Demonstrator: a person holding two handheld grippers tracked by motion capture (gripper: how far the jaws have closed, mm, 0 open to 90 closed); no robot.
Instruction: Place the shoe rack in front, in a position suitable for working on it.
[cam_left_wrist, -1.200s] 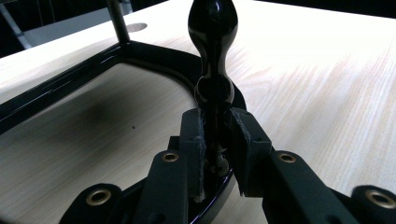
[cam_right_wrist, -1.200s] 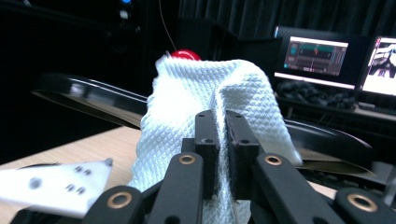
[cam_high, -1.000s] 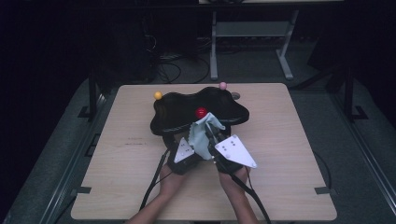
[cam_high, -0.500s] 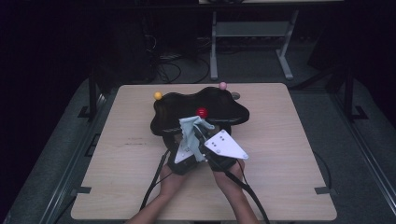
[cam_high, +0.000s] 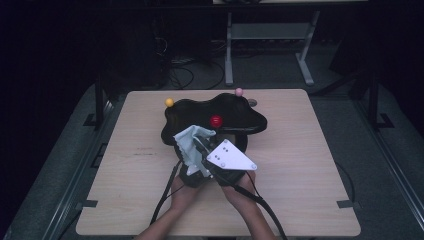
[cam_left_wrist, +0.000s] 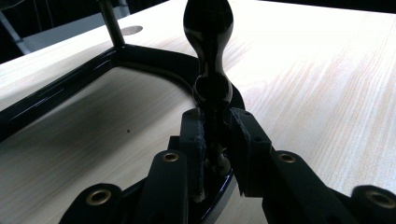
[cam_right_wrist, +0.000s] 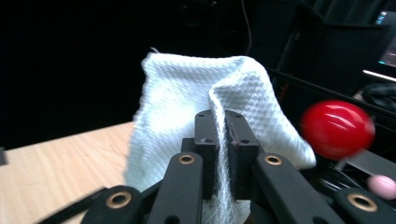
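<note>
A glossy black wavy frame (cam_high: 240, 116) stands at the table's far middle, with posts topped by an orange ball (cam_high: 169, 102), a pink ball (cam_high: 239, 91) and a red ball (cam_high: 216, 120). My left gripper (cam_left_wrist: 215, 128) is shut on a thin black bulbed post (cam_left_wrist: 208, 88) of the frame, low at its near edge (cam_high: 192, 174). My right gripper (cam_right_wrist: 222, 128) is shut on a fold of a white woven cloth (cam_right_wrist: 196, 88), held up just left of the red ball (cam_right_wrist: 337, 128). From above, the cloth (cam_high: 190, 142) hangs over the frame's near left part, ahead of the right gripper's grey plate (cam_high: 230, 156).
The wooden table (cam_high: 310, 150) has bare room on both sides of the frame. The black frame rim (cam_left_wrist: 60, 95) curves across the left gripper view. Cables trail from both grippers toward the near edge. Dark floor and a metal stand lie beyond the table.
My right gripper has lifted and shifted left with the cloth, which now sits higher over the frame's near left part. The left gripper has stayed where it was.
</note>
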